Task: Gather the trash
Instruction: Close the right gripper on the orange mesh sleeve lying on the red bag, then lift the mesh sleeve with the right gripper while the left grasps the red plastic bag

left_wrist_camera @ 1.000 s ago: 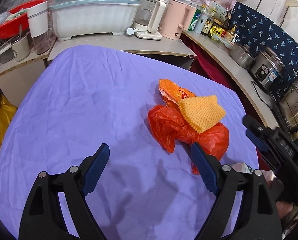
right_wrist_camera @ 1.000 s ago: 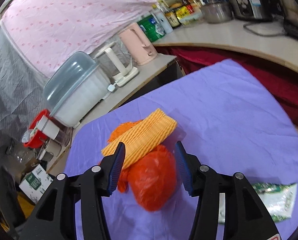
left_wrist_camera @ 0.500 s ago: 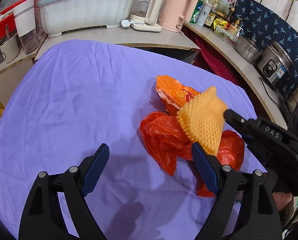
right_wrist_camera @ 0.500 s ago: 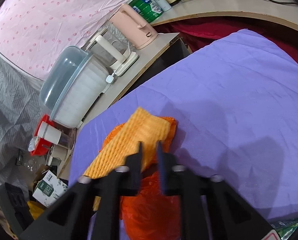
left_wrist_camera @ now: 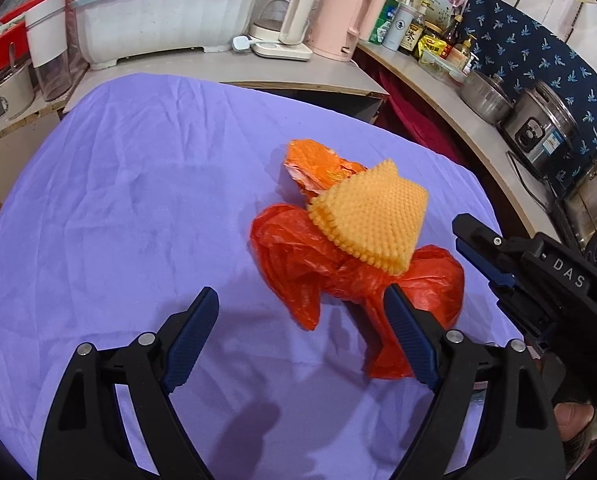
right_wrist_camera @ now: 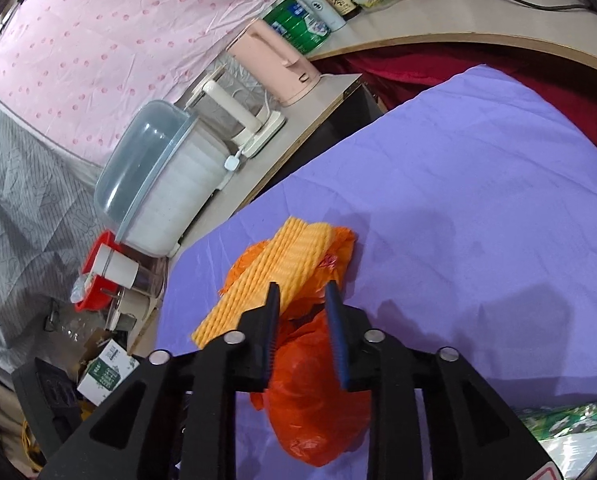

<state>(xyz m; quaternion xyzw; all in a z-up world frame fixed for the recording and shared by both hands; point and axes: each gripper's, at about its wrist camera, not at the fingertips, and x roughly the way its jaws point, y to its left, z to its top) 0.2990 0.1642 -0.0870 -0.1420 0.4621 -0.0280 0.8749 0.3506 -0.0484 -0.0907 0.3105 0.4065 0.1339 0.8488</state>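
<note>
A yellow foam fruit net (left_wrist_camera: 370, 216) lies on top of a crumpled red-orange plastic bag (left_wrist_camera: 298, 256) on the purple cloth. An orange wrapper (left_wrist_camera: 318, 164) sticks out behind them. My left gripper (left_wrist_camera: 298, 292) is open, wide and empty, with its right finger against the bag's near tail. My right gripper (right_wrist_camera: 302, 286) hovers just over the pile and its jaws are opening. The net's (right_wrist_camera: 274, 264) near end and the bag (right_wrist_camera: 318, 408) show in the narrow gap, but the pads do not press on them. In the left wrist view the right gripper (left_wrist_camera: 478, 248) stands just right of the net.
A green printed wrapper (right_wrist_camera: 570, 420) lies on the cloth (left_wrist_camera: 138, 200) at the near right. Counters behind hold a lidded dish rack (left_wrist_camera: 158, 12), a glass kettle (left_wrist_camera: 282, 12), a pink kettle (left_wrist_camera: 338, 20), bottles and steel pots (left_wrist_camera: 538, 132). Boxes and clutter lie on the floor at the left.
My right gripper closed on the foam net's end half a second ago and has since parted its jaws and drawn back a little. Both grippers have come lower and closer to the pile.
</note>
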